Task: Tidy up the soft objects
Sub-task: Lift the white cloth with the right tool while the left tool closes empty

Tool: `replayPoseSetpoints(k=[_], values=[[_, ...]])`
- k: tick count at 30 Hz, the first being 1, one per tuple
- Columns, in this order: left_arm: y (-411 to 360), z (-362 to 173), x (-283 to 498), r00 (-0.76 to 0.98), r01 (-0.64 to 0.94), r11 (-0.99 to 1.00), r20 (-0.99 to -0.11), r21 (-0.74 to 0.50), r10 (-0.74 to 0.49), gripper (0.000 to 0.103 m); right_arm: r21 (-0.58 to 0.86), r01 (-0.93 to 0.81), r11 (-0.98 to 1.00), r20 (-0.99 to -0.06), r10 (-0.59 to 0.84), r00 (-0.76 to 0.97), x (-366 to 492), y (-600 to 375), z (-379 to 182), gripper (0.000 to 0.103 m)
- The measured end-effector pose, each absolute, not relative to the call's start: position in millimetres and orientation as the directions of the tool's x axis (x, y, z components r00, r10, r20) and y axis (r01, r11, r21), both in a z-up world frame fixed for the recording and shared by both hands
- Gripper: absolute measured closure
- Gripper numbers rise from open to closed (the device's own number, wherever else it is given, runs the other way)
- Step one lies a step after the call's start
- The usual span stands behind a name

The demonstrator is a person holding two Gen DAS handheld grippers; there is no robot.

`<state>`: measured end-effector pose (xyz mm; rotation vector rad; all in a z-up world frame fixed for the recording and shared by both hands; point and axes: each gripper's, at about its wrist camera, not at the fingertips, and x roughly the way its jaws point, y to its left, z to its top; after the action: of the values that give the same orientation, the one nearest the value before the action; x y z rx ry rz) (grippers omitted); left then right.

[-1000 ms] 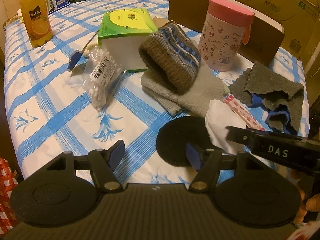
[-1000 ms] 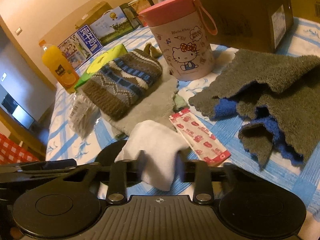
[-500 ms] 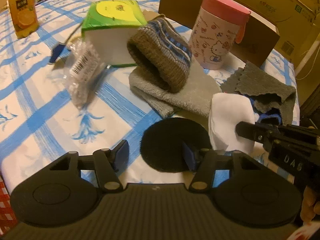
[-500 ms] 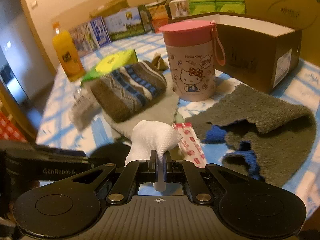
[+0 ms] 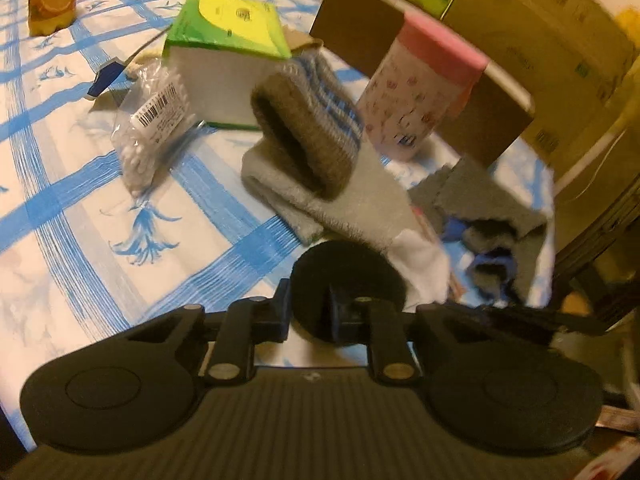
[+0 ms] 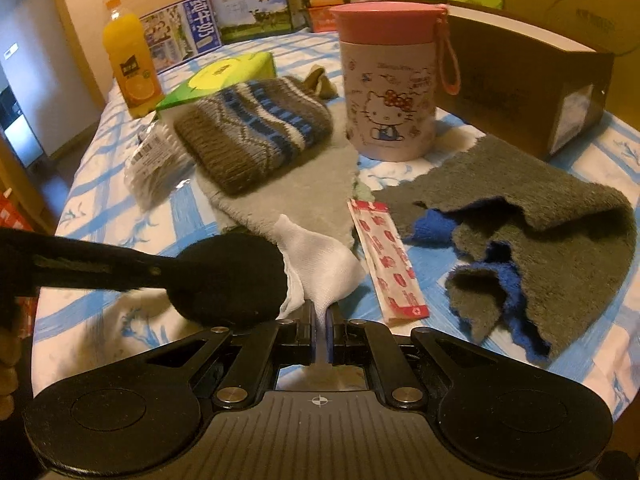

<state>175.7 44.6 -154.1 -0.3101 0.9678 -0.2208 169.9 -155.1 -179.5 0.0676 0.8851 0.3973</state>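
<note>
My right gripper [image 6: 319, 334] is shut on a white cloth [image 6: 320, 264], which also shows in the left wrist view [image 5: 422, 264]. My left gripper [image 5: 306, 314] has its jaws closed onto the near edge of a round black pad [image 5: 346, 280], seen beside the white cloth in the right wrist view [image 6: 232, 276]. A brown-and-blue knit hat [image 6: 256, 136] lies on a light grey cloth [image 6: 304, 200]. A dark grey and blue towel [image 6: 528, 232] lies crumpled at the right.
A Hello Kitty cup with a pink lid [image 6: 390, 84], a brown cardboard box [image 6: 528, 76], a green tissue box [image 5: 228, 60], a bag of cotton swabs [image 5: 154, 132], an orange juice bottle [image 6: 130, 66] and a red-patterned packet [image 6: 390, 264] stand on the blue-checked tablecloth [image 5: 80, 208].
My right gripper closed on the white cloth and lifted its end. My left gripper moved forward and closed its jaws from wide open onto the black pad.
</note>
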Motion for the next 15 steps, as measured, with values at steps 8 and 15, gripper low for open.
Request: replayPoseSetpoints(k=[8,15], values=[[40,-153,172,0.550,0.059,0.885,-0.725,-0.461,-0.414,0.088,0.234,-0.281,0.931,-0.743,0.358,0.566,170,-165,-178,0.098],[47,-156,176,0.545,0.046,0.898,-0.742,-0.438,-0.390,0.087,0.239,-0.276,0.931,-0.746,0.358,0.562,170,-169,-176,0.098]])
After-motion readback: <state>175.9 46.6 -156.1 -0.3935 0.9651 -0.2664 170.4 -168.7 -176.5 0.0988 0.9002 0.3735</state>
